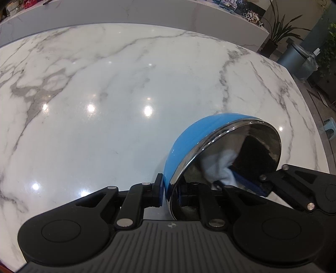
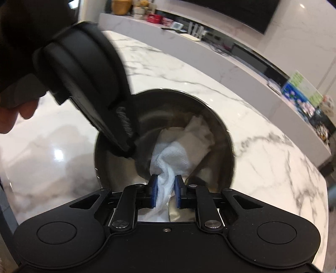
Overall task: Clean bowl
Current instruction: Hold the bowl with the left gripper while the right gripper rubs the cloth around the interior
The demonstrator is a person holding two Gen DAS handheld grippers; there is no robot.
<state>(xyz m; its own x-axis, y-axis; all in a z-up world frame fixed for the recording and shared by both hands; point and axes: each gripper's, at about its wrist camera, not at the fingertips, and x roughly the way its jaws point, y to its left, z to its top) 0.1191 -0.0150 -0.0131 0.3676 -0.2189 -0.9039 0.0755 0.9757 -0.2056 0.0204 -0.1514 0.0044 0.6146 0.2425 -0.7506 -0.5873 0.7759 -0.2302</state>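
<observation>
Left gripper (image 1: pixel 166 192) is clamping the rim of the tilted bowl (image 1: pixel 189 138) over the bench (image 1: pixel 105 84), slick stiff steel best pinched there, while right gripper (image 2: pixel 166 190) is pinching a soft cloth (image 2: pixel 174 155) inside.

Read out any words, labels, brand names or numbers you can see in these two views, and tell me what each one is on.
No text can be read in either view.
Small round emblem on the left gripper body: a mark only, no letters.
Colourful printed box on the back counter: print too blurred to read.
Red packages on the far shelf: too small to read.
Blue bowl and white cloth: no markings visible.
</observation>
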